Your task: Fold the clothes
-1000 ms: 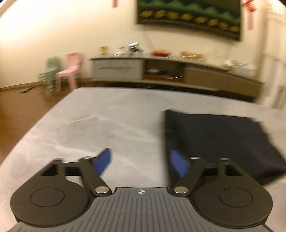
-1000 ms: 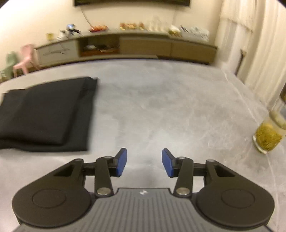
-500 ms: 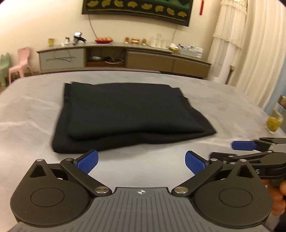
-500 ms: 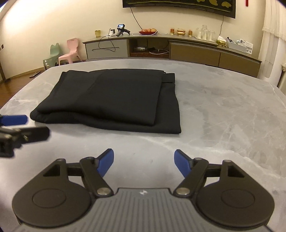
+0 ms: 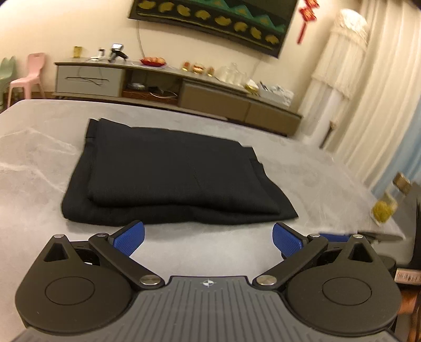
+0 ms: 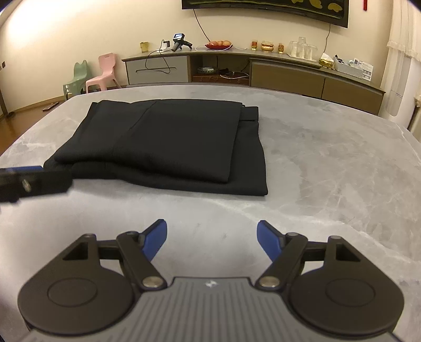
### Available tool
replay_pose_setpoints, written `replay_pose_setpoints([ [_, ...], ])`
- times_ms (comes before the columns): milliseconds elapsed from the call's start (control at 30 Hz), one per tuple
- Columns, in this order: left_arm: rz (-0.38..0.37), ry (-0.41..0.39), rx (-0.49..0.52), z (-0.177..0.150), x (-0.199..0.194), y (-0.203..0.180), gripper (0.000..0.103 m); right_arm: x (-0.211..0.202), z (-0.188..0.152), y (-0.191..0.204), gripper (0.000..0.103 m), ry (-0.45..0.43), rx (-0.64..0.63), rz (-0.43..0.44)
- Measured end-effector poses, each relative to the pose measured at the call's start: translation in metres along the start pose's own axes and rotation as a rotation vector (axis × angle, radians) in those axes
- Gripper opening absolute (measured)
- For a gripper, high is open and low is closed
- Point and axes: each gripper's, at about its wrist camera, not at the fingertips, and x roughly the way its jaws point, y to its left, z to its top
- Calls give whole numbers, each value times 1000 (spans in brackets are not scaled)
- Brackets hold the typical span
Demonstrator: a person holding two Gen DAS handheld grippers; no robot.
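My left gripper [image 5: 208, 235] hovers with its fingers spread wide and empty, just short of the near edge of the black garment [image 5: 173, 176], which lies folded flat on the grey worktop [image 6: 329, 163]. It looks soft, light and floppy; I'd pinch both layers at a near corner. My right gripper [image 6: 211, 238] is likewise parted, holding nothing.

Grey marble-look table [image 6: 342, 163] seen in foreground. Glass jar with yellow contents [image 5: 384, 209] placed near table's right edge. Long low sideboard [image 6: 263, 71] set against far wall, red fruit bowl [image 6: 218, 45] and upturned glasses [image 6: 302, 48] lined on top. Pink chair [image 6: 104, 71] and green chair [image 6: 76, 79] parked at left. Dark wall hanging [image 5: 210, 18] hung above. White curtains [image 5: 373, 105] draped at right.
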Motion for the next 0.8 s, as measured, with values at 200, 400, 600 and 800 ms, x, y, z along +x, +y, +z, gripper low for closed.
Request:
replay_pose_setpoints([
  [200, 33, -12, -29, 3, -2, 3, 102, -1, -1, -4, 77, 4, 12, 5],
  [400, 59, -17, -24, 3, -2, 1, 102, -3, -1, -5, 76, 3, 16, 7],
  [600, 73, -24, -25, 4, -2, 0, 102, -5, -2, -5, 76, 1, 16, 11],
  [800, 97, -20, -26, 3, -1, 2, 101, -6, -2, -3, 76, 1, 14, 11],
])
